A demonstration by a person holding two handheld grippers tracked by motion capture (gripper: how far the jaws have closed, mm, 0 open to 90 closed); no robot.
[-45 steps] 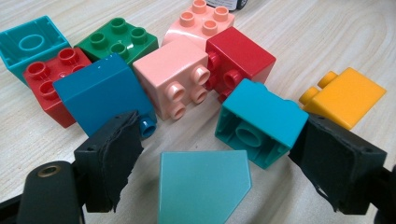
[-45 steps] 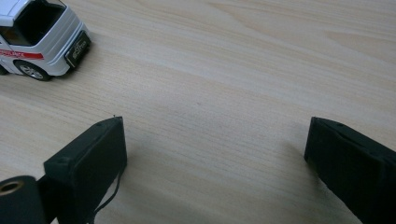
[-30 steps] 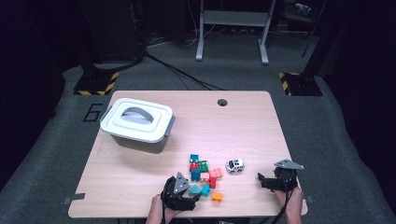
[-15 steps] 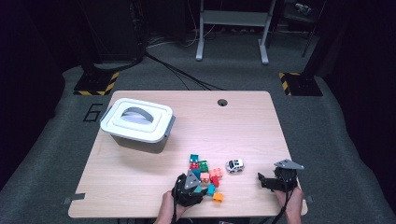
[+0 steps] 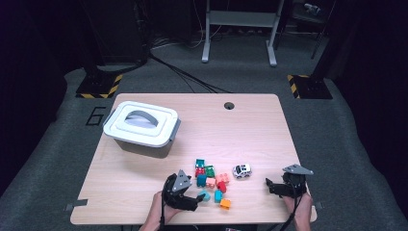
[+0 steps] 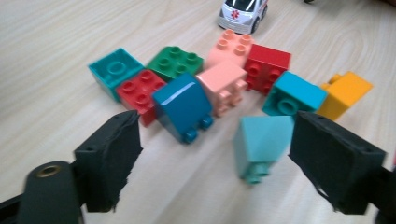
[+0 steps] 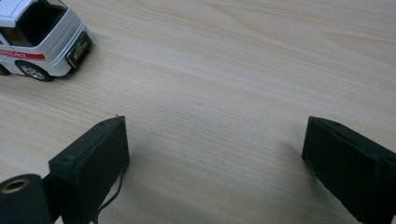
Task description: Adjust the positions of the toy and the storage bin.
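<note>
A pile of toy bricks (image 5: 211,182) lies near the table's front edge. My left gripper (image 5: 198,196) is at its left side, open. In the left gripper view, a light teal brick (image 6: 259,142) lies tipped over on the wood between my open left gripper (image 6: 219,158) jaws, close to the right one and not gripped. Just beyond are a dark blue brick (image 6: 182,107), red brick (image 6: 140,88), green brick (image 6: 176,60) and orange brick (image 6: 345,93). A white toy car (image 5: 242,171) stands right of the pile. My right gripper (image 5: 269,186) rests open on bare wood, with the car (image 7: 39,37) ahead to its left.
A grey bin with a white handled lid (image 5: 142,127) stands at the back left of the wooden table (image 5: 250,130). A round cable hole (image 5: 229,105) is near the far edge. Dark floor and metal stands surround the table.
The left gripper pushed right over the brick pile half a second ago and now sits a little back to the left. The right gripper has stayed put.
</note>
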